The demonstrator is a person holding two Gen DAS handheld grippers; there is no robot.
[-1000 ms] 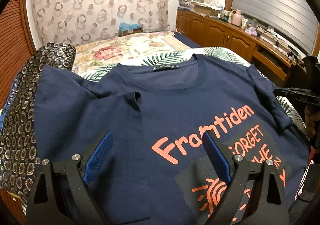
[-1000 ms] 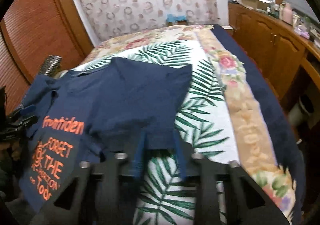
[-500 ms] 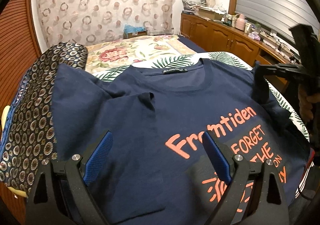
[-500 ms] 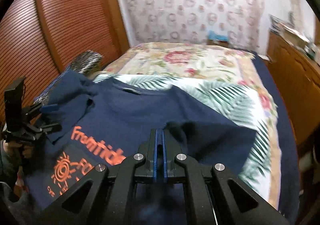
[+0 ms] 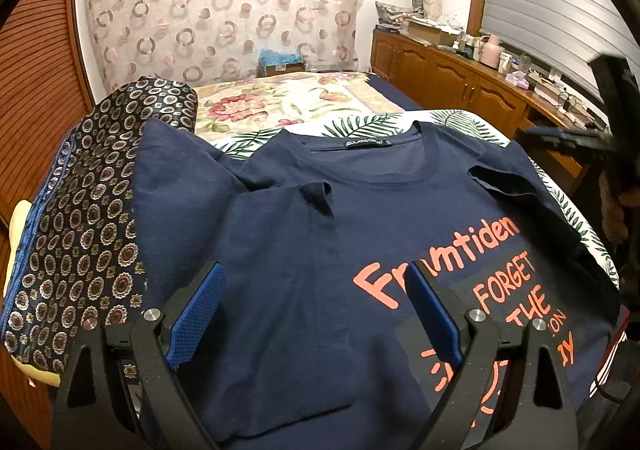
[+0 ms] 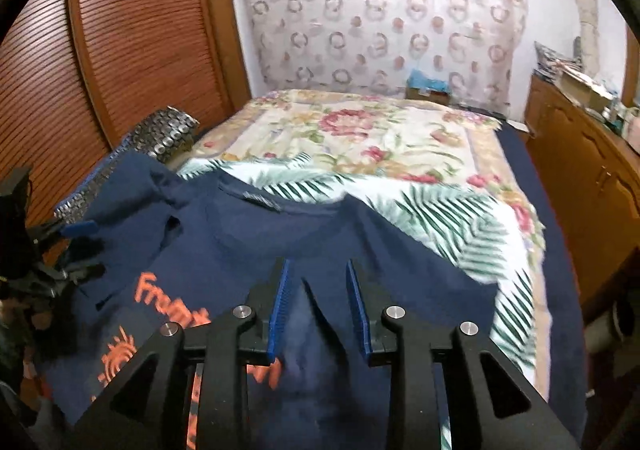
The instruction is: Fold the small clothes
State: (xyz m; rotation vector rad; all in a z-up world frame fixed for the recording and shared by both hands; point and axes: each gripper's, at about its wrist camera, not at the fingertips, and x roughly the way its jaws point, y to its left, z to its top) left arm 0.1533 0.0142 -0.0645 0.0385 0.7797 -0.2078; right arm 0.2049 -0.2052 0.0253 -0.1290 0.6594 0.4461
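Right claw [image 6: 317, 306] has just been opening, sleeve fabric loose between its jaws, dropped onto the T-shirt [image 5: 304, 258] on the bed; left claw [image 5: 316, 314] hovers wide apart. Both sleeves folded in.

It was a home bedroom. A bed [image 6: 532, 330] with a floral bedspread [image 6: 360, 130] stood between a louvred wooden wardrobe [image 6: 140, 30] and a cluttered wooden sideboard [image 5: 460, 78], below a ring-patterned curtain [image 5: 220, 10].

Ring-patterned curtain [image 5: 224, 14], louvred wooden wardrobe [image 6: 132, 34], cluttered sideboard [image 5: 452, 74].
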